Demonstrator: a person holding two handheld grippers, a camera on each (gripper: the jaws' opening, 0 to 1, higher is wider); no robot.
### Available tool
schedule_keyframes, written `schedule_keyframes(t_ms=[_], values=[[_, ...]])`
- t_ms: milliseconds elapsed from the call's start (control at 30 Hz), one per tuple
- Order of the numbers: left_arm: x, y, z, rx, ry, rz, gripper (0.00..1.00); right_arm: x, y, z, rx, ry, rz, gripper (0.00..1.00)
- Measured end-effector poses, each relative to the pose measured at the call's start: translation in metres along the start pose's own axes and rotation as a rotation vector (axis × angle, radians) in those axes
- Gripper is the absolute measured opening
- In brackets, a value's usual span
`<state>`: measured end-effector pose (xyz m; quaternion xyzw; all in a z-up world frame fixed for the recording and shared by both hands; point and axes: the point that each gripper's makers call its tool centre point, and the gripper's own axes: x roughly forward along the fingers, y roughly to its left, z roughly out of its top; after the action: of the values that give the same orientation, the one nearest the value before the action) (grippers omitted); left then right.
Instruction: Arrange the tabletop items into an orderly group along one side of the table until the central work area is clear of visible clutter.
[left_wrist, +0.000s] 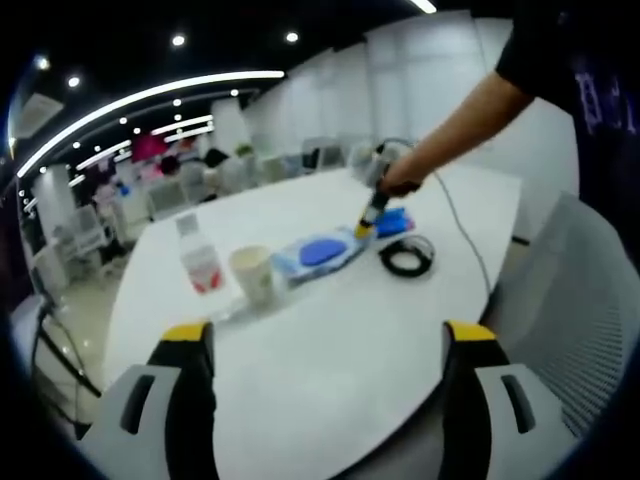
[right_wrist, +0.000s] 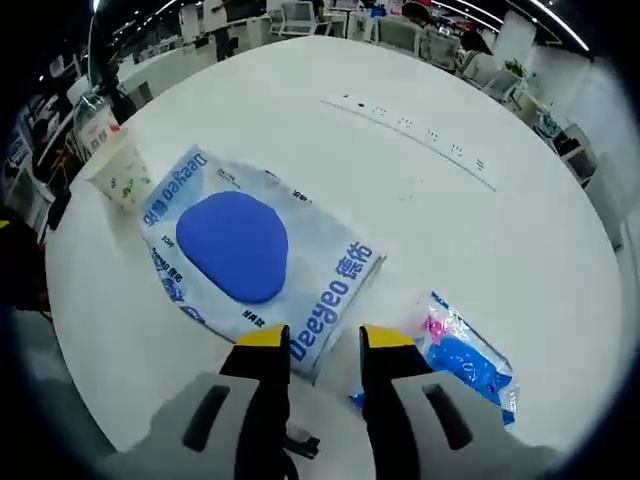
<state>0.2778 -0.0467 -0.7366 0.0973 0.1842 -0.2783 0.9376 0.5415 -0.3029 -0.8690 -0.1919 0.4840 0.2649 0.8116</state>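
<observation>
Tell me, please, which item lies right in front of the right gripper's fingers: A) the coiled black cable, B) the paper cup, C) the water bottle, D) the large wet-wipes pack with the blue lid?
D: the wet-wipes pack lies just beyond the right gripper, fingers at its edge.

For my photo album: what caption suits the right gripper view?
Right gripper poised at the edge of a wet-wipes pack on a white table.

The person's short black sleeve (left_wrist: 540, 45) shows; each claw (right_wrist: 325, 340) is grey with yellow-tipped black jaws.
</observation>
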Motion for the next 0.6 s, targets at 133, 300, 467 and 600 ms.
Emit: schedule_keyframes(t_ms=[133,300,467,600], values=[[0.0,0.001,0.0,-0.002,0.001,0.003,0.9,0.004,0.003,0.001,-0.009,-0.001,0.009,0.16],[-0.001,0.001,0.0,-0.004,0.0,0.002,0.9,-0.004,0.009,0.003,-0.038,-0.012,0.023,0.07],[-0.001,0.001,0.0,0.006,0.002,0.001,0.9,-0.004,0.016,-0.001,-0.066,-0.006,0.047,0.03],[-0.001,0.001,0.001,0.004,-0.003,0.003,0.9,-0.012,0.032,-0.01,-0.119,0.001,0.069,0.02]])
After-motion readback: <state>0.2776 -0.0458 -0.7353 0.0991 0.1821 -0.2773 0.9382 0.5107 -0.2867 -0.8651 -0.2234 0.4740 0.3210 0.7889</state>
